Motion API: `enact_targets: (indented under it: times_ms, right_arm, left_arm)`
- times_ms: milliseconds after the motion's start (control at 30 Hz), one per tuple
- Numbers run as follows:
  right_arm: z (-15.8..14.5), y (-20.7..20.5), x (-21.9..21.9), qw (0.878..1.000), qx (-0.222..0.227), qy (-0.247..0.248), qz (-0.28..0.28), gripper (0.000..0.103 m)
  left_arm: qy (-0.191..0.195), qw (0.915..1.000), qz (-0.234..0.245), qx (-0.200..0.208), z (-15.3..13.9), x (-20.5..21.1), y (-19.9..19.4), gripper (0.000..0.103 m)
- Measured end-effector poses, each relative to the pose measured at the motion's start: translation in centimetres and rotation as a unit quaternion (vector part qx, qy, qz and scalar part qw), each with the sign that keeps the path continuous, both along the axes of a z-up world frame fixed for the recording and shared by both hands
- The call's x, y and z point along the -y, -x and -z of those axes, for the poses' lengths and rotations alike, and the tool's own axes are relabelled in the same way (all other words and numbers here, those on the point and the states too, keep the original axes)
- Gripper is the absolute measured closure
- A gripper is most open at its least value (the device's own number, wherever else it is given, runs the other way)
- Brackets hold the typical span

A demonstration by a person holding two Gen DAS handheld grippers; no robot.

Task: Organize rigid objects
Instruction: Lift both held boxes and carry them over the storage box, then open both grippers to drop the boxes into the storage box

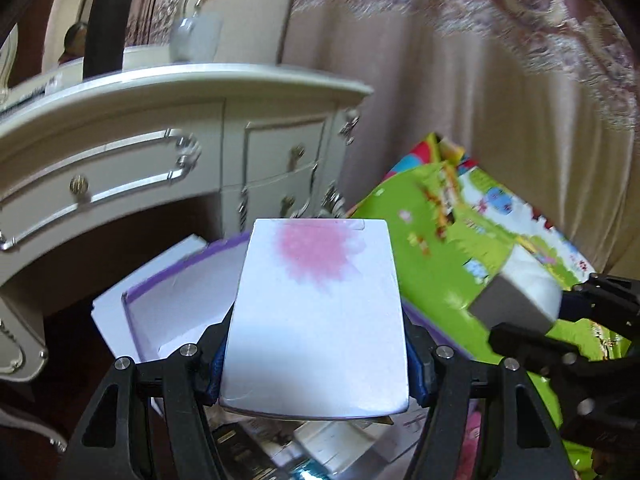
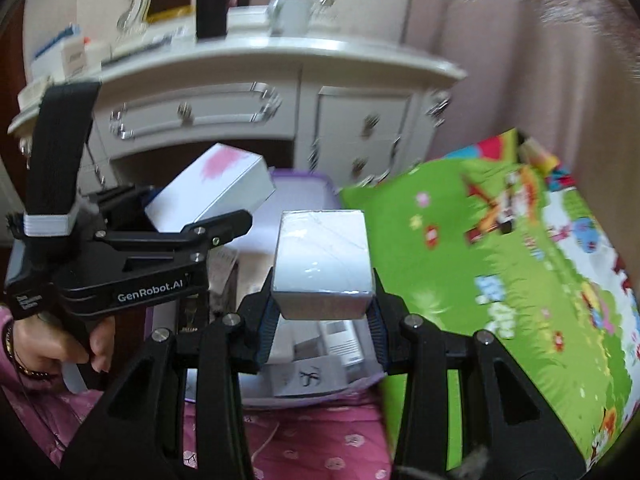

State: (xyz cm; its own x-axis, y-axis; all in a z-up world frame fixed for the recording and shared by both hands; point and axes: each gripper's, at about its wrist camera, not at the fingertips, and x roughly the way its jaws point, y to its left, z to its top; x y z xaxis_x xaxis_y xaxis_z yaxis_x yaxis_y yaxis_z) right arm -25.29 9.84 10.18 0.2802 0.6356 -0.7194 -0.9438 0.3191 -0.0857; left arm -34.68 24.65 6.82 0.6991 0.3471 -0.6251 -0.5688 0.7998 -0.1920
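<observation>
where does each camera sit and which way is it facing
Left wrist: on the left tongs, looking along them past the held pink-blotched box at the white dresser; right tongs show at the right.
Right wrist: on the right tongs gripping a plain white box; left tongs and hand show.
Shared: dresser, purple-rimmed bin, green play mat.
</observation>
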Motion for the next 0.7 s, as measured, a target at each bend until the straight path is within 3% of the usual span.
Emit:
enact_targets:
  times_ms: [233,400,433,500,533,567,633,700]
  right_arm:
    - [4.9,-0.6,-4.7,0.995,-0.033,0.088,-0.023,0.059]
    - [6.4,-0.5,-5.8,0.993,-0.039,0.112,-0.027,0.059]
    - [6.6,-0.5,-5.9,0.992,-0.042,0.114,-0.028,0.059]
    - [6.7,-0.6,-5.8,0.991,-0.044,0.122,-0.026,0.053]
    - [6.5,-0.6,-5.8,0.992,-0.043,0.121,-0.022,0.042]
    - [6.3,-0.7,-5.6,0.992,-0.042,0.117,-0.018,0.028]
    - [5.5,-0.6,-5.1,0.994,-0.036,0.105,-0.006,0.02]
    - [4.7,-0.6,-4.4,0.995,-0.037,0.095,-0.005,0.019]
  left_arm:
    - [0.017,0.9988,-0.025,-0.039,2.7,-1.9,-0.1,0.036]
    - [0.038,0.9972,-0.038,-0.052,3.7,-2.8,0.1,0.035]
    - [0.045,0.9969,-0.037,-0.053,3.6,-3.0,0.2,0.033]
    - [0.049,0.9965,-0.027,-0.062,3.2,-3.1,0.0,0.016]
    - [0.041,0.9963,-0.029,-0.07,2.8,-3.0,0.0,0.003]
    - [0.029,0.9968,-0.031,-0.067,2.2,-2.8,0.1,0.0]
    - [-0.023,0.996,-0.048,-0.072,0.6,-1.8,0.6,0.0]
    - [-0.087,0.988,-0.079,-0.101,-0.7,-0.7,0.6,0.0]
